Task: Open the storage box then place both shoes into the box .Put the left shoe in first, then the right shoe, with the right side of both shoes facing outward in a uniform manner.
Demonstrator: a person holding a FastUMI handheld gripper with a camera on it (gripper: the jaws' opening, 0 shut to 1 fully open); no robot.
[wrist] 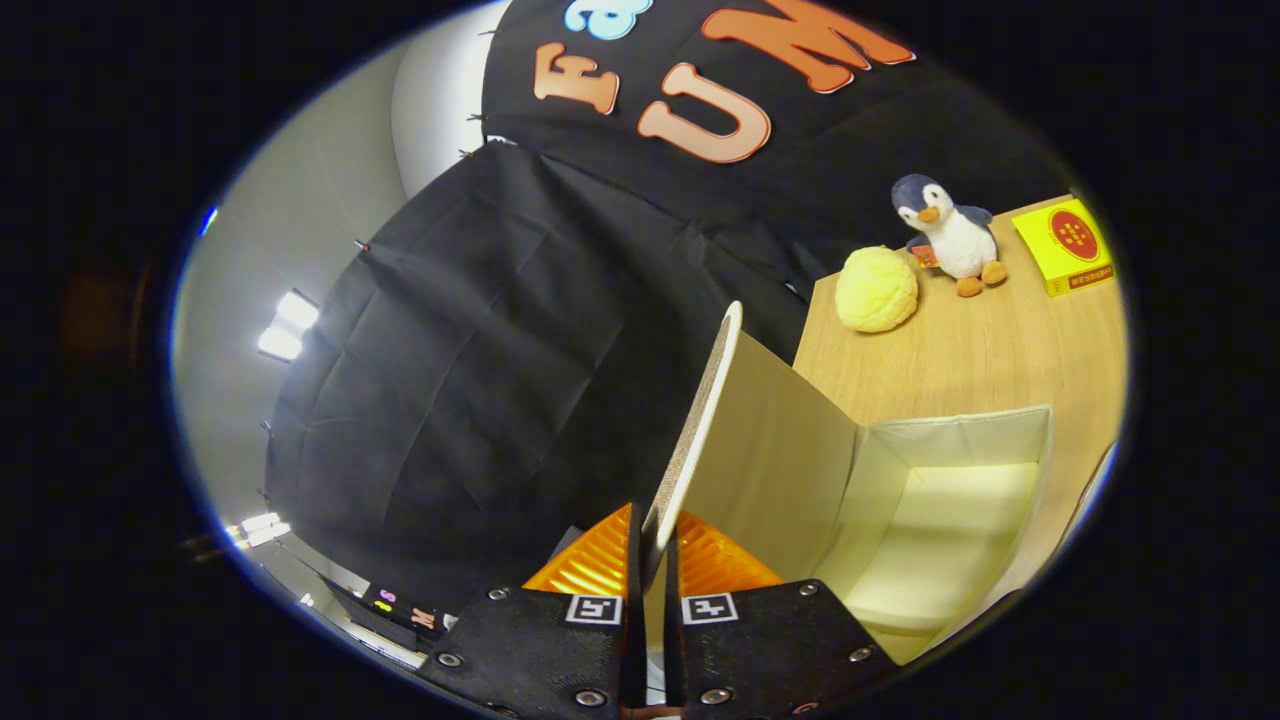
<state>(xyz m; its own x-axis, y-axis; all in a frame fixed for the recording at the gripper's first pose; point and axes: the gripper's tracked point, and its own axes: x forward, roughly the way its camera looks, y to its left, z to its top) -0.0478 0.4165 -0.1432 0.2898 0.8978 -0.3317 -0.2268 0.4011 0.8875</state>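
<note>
The lid of the storage box is pinched edge-on between the closed fingers of the gripper and swung upright, so that the bare inside, just ahead, is exposed for shoes.

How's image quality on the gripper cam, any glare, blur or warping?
Gripper view: strong fisheye warp, the table edge bows and tilts. Bright lamps blow out beside the black cloth. The box interior is evenly lit, sharp. The claw is shut on the lid, whose edge stays crisp. No motion blur on the penguin.
</note>
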